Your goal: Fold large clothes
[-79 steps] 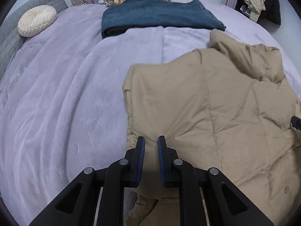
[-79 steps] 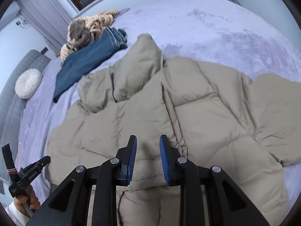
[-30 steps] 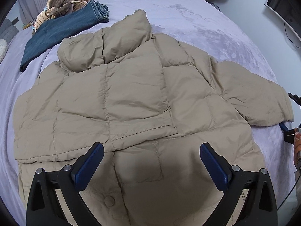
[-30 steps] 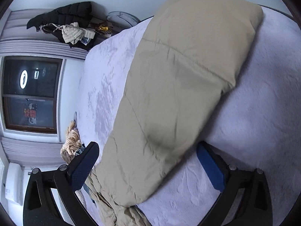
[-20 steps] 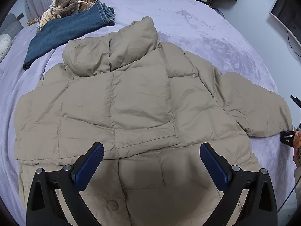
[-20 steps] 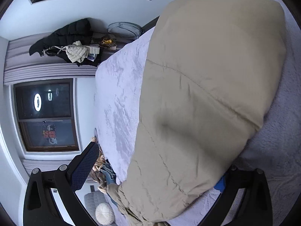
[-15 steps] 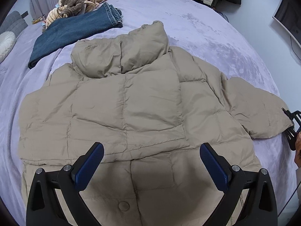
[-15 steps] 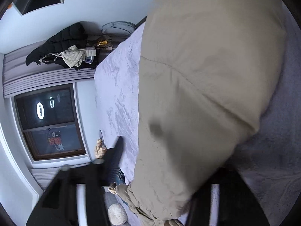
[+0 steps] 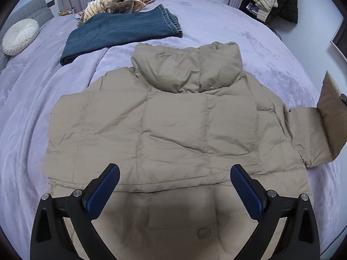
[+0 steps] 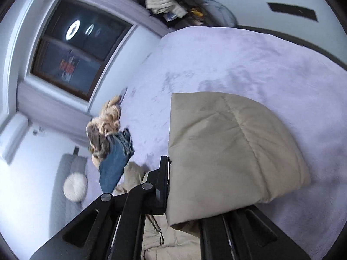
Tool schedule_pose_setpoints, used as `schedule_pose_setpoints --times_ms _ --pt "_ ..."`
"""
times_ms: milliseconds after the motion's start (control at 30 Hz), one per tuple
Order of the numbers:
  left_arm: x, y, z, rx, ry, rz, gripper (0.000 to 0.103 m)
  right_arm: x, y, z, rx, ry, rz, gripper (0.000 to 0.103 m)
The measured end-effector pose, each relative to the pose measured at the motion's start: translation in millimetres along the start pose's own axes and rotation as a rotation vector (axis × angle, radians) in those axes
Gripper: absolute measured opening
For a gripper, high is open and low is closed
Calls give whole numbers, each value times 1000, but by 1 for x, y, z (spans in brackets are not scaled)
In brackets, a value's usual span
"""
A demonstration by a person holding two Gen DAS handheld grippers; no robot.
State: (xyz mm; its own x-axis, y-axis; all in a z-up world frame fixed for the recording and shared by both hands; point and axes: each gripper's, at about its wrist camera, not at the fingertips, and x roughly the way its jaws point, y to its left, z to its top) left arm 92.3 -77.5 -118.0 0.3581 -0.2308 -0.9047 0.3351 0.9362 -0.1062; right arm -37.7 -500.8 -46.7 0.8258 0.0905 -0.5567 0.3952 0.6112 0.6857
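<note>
Beige puffer jacket (image 9: 173, 130) lay spread on the lilac bed (image 9: 26, 112), left tool (image 9: 173, 186) gaped above its hem, right tool (image 10: 173, 186) clamped the sleeve (image 10: 227, 151), one finger hidden behind fabric, no legible labels

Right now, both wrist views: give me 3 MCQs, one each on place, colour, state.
1. Where do the folded jeans lie?
A. Beyond the jacket's collar, on the bed
B. On the jacket's hem
C. On the floor

2. What colour is the jacket?
A. Black
B. Beige
C. Red

3. What state is the right gripper in?
A. Open above the bed
B. Shut on nothing
C. Shut on the sleeve

Key: 1 A, the jeans sit past the collar; 2 B, the quilted fabric is tan; 3 C, the sleeve end is pinched and lifted.
</note>
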Motion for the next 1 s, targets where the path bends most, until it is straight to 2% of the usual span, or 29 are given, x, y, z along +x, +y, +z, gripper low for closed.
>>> schedule_pose_setpoints --times_ms 100,167,233,333,433,533,700,767,800,867,900,933,1000 --pt "-3 24 -1 -22 -9 17 102 27 74 -26 -229 43 -13 7" --pt "-4 42 -2 -43 -14 28 102 45 119 -54 -387 66 -34 7" --pt "-5 58 -4 -65 -18 39 102 65 152 -83 -500 103 -34 7" --pt "-4 84 -7 -102 -19 51 102 96 176 -132 -602 180 -48 7" --pt "1 101 -10 -123 -14 58 102 126 179 -175 -651 267 -85 7" --pt "6 110 -13 -132 -8 54 102 147 164 -206 -648 339 -152 7" --pt "14 112 -14 -141 2 23 102 167 140 -227 -615 403 -230 7" --pt "18 109 -11 -146 3 5 102 171 134 -229 -604 421 -259 10" --pt "19 106 -9 -146 1 -3 102 171 131 -227 -590 437 -268 18" --pt "21 101 -4 -144 -4 -23 102 169 129 -223 -543 468 -244 43" --pt "21 99 -2 -144 -8 -30 102 164 130 -220 -512 482 -218 67" --pt "20 97 0 -144 -13 -38 102 157 130 -217 -485 482 -195 76" --pt "20 97 3 -145 -21 -50 102 135 127 -207 -431 445 -164 77"
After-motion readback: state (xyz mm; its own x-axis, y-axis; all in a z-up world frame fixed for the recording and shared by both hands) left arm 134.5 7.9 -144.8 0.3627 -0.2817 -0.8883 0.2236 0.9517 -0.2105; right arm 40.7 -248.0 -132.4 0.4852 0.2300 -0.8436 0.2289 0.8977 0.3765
